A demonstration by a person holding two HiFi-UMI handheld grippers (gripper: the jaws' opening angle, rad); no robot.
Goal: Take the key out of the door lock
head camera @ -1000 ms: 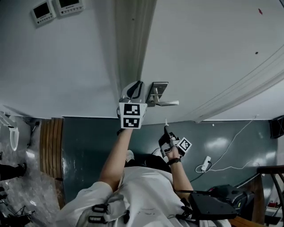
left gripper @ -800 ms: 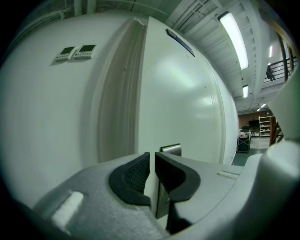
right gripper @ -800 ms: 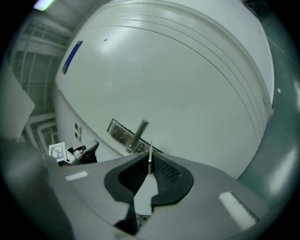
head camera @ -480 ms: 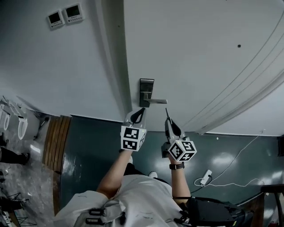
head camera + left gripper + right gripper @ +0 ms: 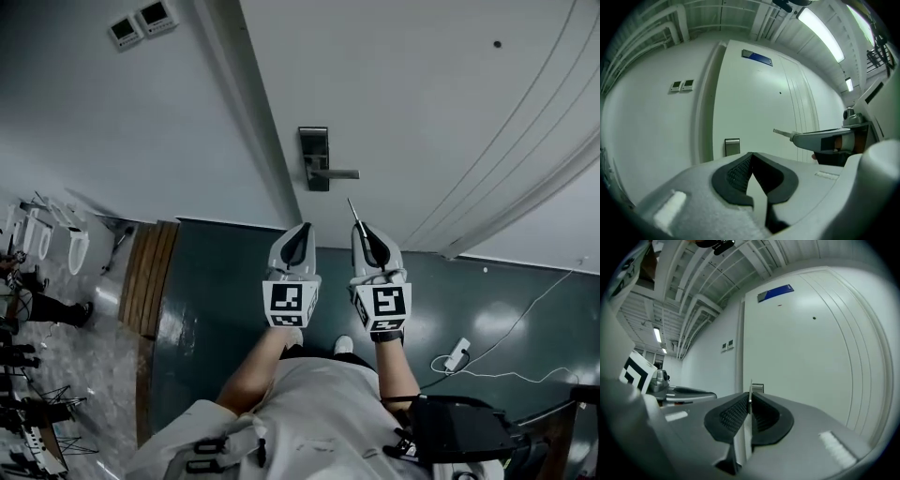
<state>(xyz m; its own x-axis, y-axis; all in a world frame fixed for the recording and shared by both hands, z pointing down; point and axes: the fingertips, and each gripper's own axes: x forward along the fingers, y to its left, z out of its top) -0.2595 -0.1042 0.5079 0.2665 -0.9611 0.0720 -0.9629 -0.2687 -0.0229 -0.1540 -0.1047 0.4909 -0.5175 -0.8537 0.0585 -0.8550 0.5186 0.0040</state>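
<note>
Head view: we stand before a white door point(image 5: 422, 112) over a dark floor point(image 5: 216, 281). The lock point(image 5: 315, 157) is on the door's left edge, with nothing in its keyhole that we can see. Both claws hang level just below the lock, clear of the door. The left gripper point(image 5: 300, 230) sits under the lock. The right gripper point(image 5: 366, 230) is beside it, and the key point(image 5: 353, 210) sticks out of its tips towards the lock. We judge the key is already out and held away so it clears the handle.

Left gripper view: its jaws are together on nothing. The lock point(image 5: 732, 146) shows above them, well apart, so we take this claw as idle.

Right gripper view: the jaws are clamped on the key point(image 5: 750, 392), its thin blade standing upright between the pads, in line with the lock behind.
</note>
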